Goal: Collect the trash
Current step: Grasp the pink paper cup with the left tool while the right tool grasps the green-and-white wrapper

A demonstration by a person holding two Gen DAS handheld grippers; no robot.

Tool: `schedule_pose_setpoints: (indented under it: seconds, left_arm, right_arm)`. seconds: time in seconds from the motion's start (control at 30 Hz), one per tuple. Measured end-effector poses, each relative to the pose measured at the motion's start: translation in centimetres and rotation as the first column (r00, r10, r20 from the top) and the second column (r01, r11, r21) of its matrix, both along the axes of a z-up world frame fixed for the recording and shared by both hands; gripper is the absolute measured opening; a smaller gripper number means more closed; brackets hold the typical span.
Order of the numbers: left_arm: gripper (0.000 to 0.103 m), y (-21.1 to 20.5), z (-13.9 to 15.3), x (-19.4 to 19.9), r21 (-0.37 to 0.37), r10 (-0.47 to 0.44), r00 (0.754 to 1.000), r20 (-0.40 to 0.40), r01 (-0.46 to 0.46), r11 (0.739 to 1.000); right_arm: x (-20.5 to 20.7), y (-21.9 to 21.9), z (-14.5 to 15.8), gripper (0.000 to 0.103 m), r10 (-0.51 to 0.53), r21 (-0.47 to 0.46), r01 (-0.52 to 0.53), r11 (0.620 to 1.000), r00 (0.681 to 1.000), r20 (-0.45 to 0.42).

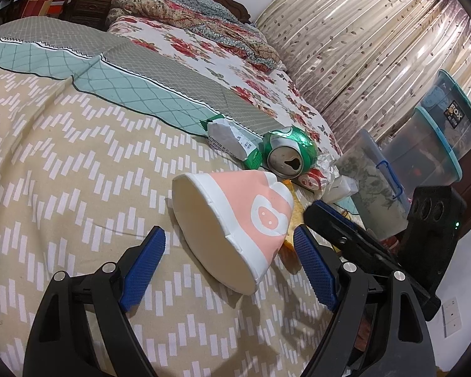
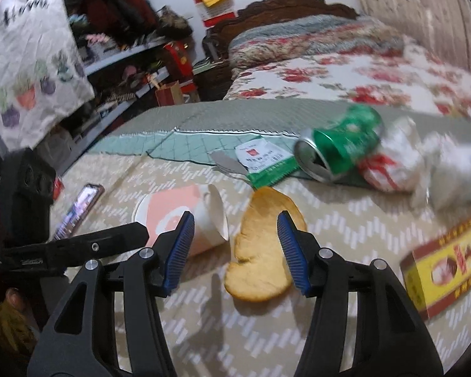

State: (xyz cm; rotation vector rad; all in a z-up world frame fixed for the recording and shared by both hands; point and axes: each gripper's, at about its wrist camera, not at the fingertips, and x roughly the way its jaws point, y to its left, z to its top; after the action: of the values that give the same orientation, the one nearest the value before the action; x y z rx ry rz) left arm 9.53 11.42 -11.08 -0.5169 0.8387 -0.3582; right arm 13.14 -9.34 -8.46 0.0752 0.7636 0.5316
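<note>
While nothing has yet been gripped, the trash is found lying loose on the bed cover [image 1: 62, 172].

Item: paper cup [image 1: 235, 226], pink and white, tipped on its side, mouth turned toward the left wrist camera. It is bracketed by the left gripper [image 1: 229, 245], whose jaws are spread wide and hold nothing; no pad contact is seen.

Item: orange peel [image 2: 263, 251], flat and curled, lying just beside the cup. It is straddled by the right gripper [image 2: 235, 229], likewise wide open and empty.

Item: crushed green can [image 1: 287, 154], on its side, farther up the bed, with a green-and-white snack wrapper [image 1: 232, 141] touching it, and crumpled red-and-white paper [image 2: 389, 163] against its far side.

Item: yellow-and-red box [image 2: 449, 264], near the right edge of the right wrist view. Whether it is trash cannot be told.

Item: phone [image 2: 78, 210], lying on the cover beyond the cup; judged not to be trash.

Hazards, as judged:
- The cup is likely to be crushed or rolled away if the jaws are closed across its thin open rim.
- The peel, lying flat on soft fabric, may be missed, or the cover pinched with it.
- The two grippers are close together; a collision may be caused if both are closed at once.
- No bin is identified in either view.
</note>
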Motion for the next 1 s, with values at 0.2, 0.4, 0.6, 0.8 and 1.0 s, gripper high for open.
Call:
schedule_pose_setpoints:
  seconds: [0.2, 0.4, 0.6, 0.8, 1.0]
  left_arm:
    - [0.080, -0.3, -0.2, -0.1, 0.019, 0.001, 1.000, -0.001, -0.001, 1.000]
    - [0.085, -0.6, -0.1, 0.5, 0.018, -0.012, 1.000, -0.011, 0.012, 1.000]
    - [0.041, -1.1, -0.6, 1.6, 0.007, -0.030, 0.998, -0.057, 0.030, 1.000]
    - [0.012, -1.2, 0.0, 1.1, 0.001, -0.035, 0.999, 0.002, 0.035, 0.999]
    - [0.008, -1.0, 0.6, 0.4, 0.007, -0.014, 0.999, 0.044, 0.014, 1.000]
  right_arm:
    - [0.5, 1.0, -0.9, 0.057, 0.007, -0.042, -0.007, 0.999, 1.000, -0.005]
    - [1.4, -0.2, -2.3, 0.053, -0.002, -0.007, 0.001, 1.000, 0.994, -0.106]
    - [1.9, -1.4, -3.3, 0.052, -0.001, 0.075, 0.013, 0.997, 0.988, -0.156]
    - [2.1, -1.3, -3.4, 0.053, -0.002, 0.092, 0.017, 0.996, 0.987, -0.162]
    - [1.6, -1.9, -2.9, 0.054, -0.032, 0.110, 0.046, 0.993, 0.992, -0.122]
